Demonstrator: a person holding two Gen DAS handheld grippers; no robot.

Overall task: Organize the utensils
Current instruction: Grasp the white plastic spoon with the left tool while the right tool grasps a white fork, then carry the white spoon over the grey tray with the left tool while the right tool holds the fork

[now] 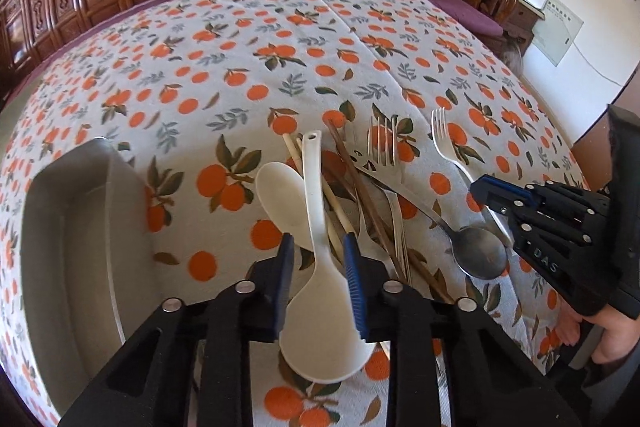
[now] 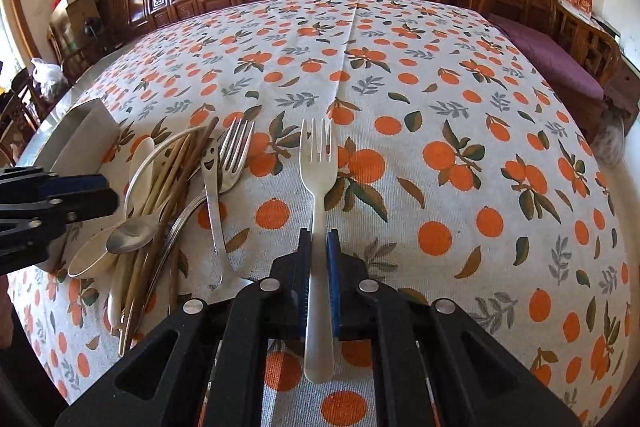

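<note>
To the left of the left tongs [image 1: 318, 279], a shallow grey rectangular metal tray [image 1: 80, 227] is seen on the worktop [image 1: 240, 75], which is covered by a white cloth printed with oranges and leaves; nothing can be seen in the part of the tray that is visible. Between the blue pads of the left tongs, a white plastic rice spoon with a hole in its handle end [image 1: 320, 307] is straddled at the neck above its bowl. The tongs are judged to be released, since a gap is visible at the left pad, though contact at the right pad cannot be ruled out. The spoon is judged light, stiff and rather slippery, so the narrow neck is the likely best place for a hold.

Just beyond and to the right of these tongs, a second white spoon [image 1: 280, 195], pale and brown wooden chopsticks [image 1: 360, 195], a steel fork [image 1: 382, 143] and a steel spoon [image 1: 480, 251] are heaped together, overlapping.

Further right, a white plastic fork [image 2: 318, 227] is clenched at mid-handle by the right tongs [image 2: 318, 279], tines pointing away and the handle end projecting back below the pads. It is judged light and rigid, easily twisted in a narrow grip. Whether it is lifted clear of the cloth cannot be told.
</note>
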